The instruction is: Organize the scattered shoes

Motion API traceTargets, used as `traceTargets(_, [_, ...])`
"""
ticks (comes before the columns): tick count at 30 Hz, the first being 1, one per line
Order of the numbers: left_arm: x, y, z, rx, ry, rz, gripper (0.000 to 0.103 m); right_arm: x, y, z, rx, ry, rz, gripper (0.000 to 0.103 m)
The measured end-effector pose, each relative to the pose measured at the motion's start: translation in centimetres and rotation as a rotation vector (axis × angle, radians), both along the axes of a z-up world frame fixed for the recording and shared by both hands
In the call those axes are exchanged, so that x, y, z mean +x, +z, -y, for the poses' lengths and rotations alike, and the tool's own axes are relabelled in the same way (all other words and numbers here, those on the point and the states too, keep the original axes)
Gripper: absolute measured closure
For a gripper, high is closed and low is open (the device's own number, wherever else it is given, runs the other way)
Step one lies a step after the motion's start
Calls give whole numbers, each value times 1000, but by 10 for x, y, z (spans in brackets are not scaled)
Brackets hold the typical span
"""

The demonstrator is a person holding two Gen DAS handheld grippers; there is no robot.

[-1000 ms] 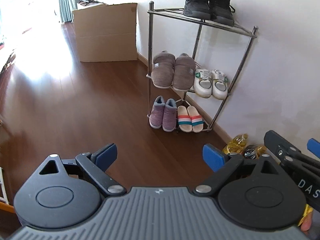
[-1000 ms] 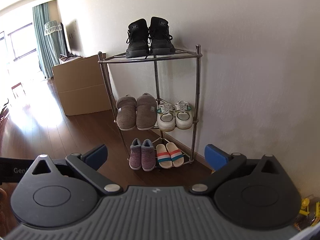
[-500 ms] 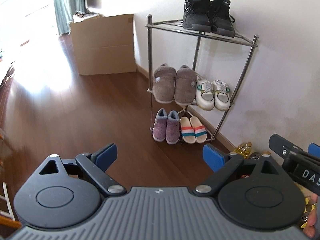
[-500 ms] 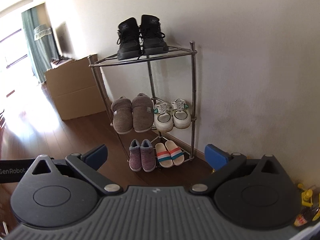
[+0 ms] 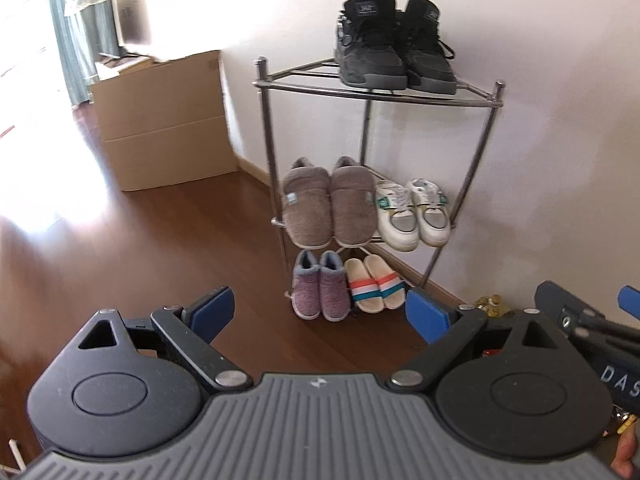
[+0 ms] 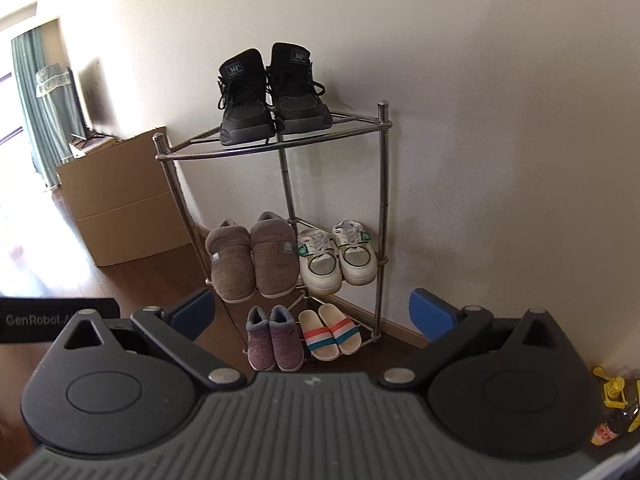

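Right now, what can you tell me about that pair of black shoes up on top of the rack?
The black shoes are high-top lace-up sneakers with padded tongues bearing small white labels, dark soles and a matte, fabric-like upper. They stand upright, side by side and touching, toes toward the cameras, heels near the wall. They rest on the top tier of the metal corner rack, alone on that tier. Nothing else touches them.

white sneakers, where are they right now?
The white sneakers sit on the rack's middle shelf, right of the brown slippers, above the striped slides.
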State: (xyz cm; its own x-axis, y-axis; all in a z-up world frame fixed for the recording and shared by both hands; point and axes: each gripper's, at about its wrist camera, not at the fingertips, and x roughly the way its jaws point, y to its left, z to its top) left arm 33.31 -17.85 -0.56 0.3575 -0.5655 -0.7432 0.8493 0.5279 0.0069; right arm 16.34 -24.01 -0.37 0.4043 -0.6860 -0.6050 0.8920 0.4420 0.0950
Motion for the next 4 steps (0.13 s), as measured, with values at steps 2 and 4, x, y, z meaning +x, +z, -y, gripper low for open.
traceTargets(2, [2,-1,5,5,-8,16,8,1,-1,0,5,-12,-3,1])
traceTargets(4, [3,-3,7,8,-13,22,8,4,-2,0,14,-21,-4,1])
